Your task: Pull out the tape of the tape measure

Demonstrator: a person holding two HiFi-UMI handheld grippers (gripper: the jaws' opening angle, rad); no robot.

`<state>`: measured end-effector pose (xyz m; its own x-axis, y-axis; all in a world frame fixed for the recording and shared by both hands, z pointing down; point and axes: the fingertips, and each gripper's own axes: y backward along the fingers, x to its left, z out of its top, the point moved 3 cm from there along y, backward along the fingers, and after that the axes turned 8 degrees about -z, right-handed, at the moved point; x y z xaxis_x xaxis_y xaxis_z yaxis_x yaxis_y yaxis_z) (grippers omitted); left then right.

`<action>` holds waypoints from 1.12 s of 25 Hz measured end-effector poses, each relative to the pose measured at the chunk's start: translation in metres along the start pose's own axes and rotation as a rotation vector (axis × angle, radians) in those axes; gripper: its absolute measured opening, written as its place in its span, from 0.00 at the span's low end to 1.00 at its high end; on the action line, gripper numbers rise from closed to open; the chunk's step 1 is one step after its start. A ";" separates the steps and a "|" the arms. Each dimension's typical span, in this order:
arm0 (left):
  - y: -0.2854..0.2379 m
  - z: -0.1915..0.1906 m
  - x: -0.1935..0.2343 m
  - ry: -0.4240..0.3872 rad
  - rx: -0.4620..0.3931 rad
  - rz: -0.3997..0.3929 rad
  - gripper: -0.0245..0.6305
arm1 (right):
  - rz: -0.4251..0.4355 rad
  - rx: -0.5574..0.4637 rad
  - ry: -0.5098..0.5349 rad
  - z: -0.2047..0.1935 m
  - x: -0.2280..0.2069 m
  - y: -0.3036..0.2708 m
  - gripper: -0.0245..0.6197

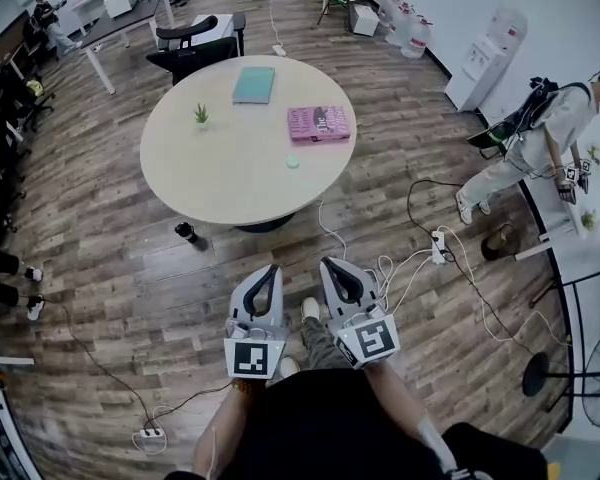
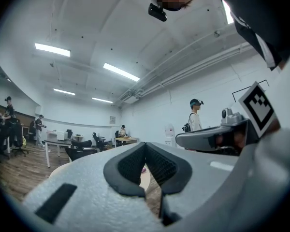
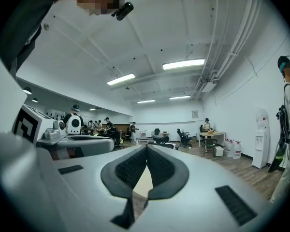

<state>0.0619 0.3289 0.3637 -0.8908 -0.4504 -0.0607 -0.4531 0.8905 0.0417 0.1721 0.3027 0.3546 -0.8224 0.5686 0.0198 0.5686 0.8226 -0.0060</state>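
A small pale-green disc (image 1: pixel 292 161) (presumably the tape measure) lies on the round table (image 1: pixel 180 158), well apart from both grippers. The left gripper (image 1: pixel 272 270) and right gripper (image 1: pixel 328 264) are seen closed and empty. The approach is judged the step in hand; the jaws must be opened next.

Same chunky light-grey plastic shells on the left gripper (image 1: pixel 272 270) and right gripper (image 1: pixel 330 264), with black ribbed pads (image 2: pixel 130 166) inside and a black-and-white marker cube (image 1: pixel 254 358) on each. Wearer's got a black top (image 1: pixel 320 428), grey trousers (image 1: pixel 325 344), white shoes (image 1: pixel 310 309).
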 end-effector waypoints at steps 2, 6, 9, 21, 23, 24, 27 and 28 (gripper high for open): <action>-0.017 -0.001 0.009 0.000 0.008 0.009 0.05 | 0.005 0.002 -0.002 -0.001 -0.013 -0.016 0.03; -0.053 0.000 0.023 0.003 0.019 0.019 0.05 | 0.014 0.001 -0.010 0.002 -0.041 -0.048 0.03; -0.079 0.000 0.031 0.002 0.022 0.022 0.05 | 0.015 0.002 -0.016 0.002 -0.061 -0.069 0.03; -0.176 -0.012 0.045 0.001 0.047 0.016 0.05 | 0.016 0.023 -0.040 -0.011 -0.146 -0.135 0.03; -0.186 -0.017 0.045 0.012 0.054 0.027 0.05 | 0.032 0.022 -0.037 -0.012 -0.156 -0.144 0.03; -0.190 -0.018 0.047 0.012 0.058 0.033 0.05 | 0.039 0.022 -0.034 -0.013 -0.159 -0.148 0.03; -0.195 -0.022 0.053 0.000 0.069 0.046 0.05 | 0.054 0.031 -0.036 -0.021 -0.164 -0.161 0.03; -0.195 -0.023 0.056 0.002 0.073 0.050 0.05 | 0.059 0.037 -0.040 -0.024 -0.163 -0.166 0.03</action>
<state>0.0995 0.1284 0.3754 -0.9122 -0.4056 -0.0586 -0.4046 0.9140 -0.0282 0.2122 0.0733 0.3760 -0.7878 0.6156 -0.0218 0.6159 0.7866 -0.0427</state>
